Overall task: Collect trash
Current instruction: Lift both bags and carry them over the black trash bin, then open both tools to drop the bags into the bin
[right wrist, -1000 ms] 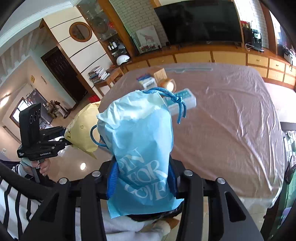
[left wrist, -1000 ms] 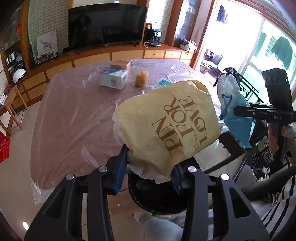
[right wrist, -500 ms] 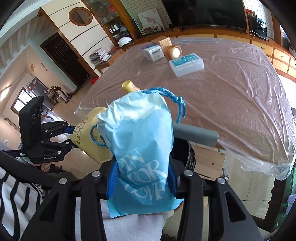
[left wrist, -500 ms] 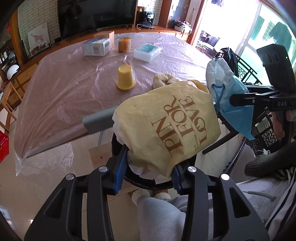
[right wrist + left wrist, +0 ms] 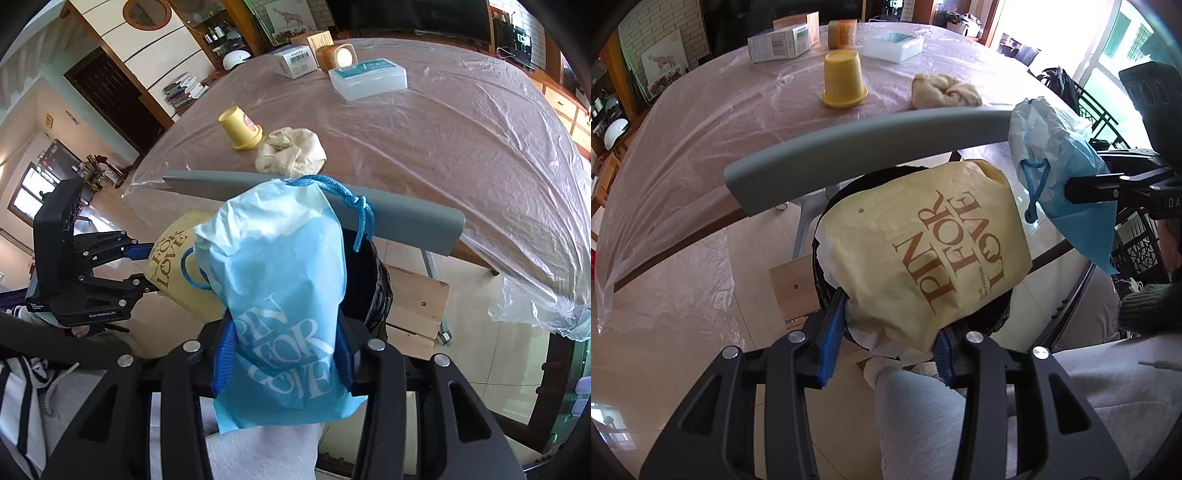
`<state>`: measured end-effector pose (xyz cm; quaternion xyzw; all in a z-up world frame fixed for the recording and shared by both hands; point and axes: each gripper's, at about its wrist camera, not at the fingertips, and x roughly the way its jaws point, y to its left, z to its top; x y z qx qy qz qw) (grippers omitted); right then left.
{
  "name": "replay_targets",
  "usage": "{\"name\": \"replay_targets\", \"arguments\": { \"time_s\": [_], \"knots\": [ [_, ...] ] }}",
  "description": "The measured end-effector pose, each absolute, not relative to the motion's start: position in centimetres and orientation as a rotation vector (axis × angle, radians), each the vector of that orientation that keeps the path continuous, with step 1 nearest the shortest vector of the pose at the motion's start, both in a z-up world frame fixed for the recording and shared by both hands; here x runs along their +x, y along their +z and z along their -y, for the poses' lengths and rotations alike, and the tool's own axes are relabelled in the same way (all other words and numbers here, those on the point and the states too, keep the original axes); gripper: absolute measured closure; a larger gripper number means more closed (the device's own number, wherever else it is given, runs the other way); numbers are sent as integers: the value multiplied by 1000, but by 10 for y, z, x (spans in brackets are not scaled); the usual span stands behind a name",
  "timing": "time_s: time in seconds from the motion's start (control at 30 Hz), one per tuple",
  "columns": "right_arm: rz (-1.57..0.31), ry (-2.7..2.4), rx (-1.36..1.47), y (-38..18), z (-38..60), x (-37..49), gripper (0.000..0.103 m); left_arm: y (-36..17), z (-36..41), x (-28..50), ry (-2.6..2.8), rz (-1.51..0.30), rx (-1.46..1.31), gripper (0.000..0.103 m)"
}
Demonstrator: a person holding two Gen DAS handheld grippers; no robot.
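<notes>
**Inspector A:** Left claw [image 5: 886,343] is clamped on the yellow paper bag [image 5: 923,251]; its blue pads [image 5: 831,343] pinch the bag's lower end. Right claw [image 5: 282,354] is clamped likewise on the blue drawstring bag [image 5: 280,295]. Both bags hang directly above the black-lined trash bin [image 5: 822,258], which sits on the floor beside the counter [image 5: 443,147].

**Inspector B:** Hazards?

**A:** The grey chair back [image 5: 849,147] spans the gap between bin and counter. In my judgement the blue bag's knotted cord [image 5: 354,206], lying across that rail in the right view, could snag if the bag goes further forward. The two bags sit close together over one opening; released at once, one could push the other onto the rim and spill to the floor.

**B:** Remaining trash?

**A:** An upturned yellow cup [image 5: 844,79] and a crumpled paper wad [image 5: 943,92] are on the counter, near its front edge.

**B:** Change from a second ago?

**A:** Both claws have dropped and tilted downward. Then the bags were framed against the far counter and television; now the bin and chair back fill the view beneath them. Grips unchanged.
</notes>
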<state>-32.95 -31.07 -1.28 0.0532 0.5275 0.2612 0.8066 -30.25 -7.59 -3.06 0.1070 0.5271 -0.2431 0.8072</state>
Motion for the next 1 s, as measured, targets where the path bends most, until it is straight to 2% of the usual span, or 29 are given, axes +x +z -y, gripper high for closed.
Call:
{"name": "replay_targets", "arguments": {
  "time_s": [0.5, 1.0],
  "knots": [
    [-1184, 572, 9, -45, 282, -311, 59, -64, 85, -283, -499, -1185, 281, 60],
    [-1247, 532, -51, -80, 270, -300, 59, -75, 99, -281, -488, -1219, 341, 60]
  ]
}}
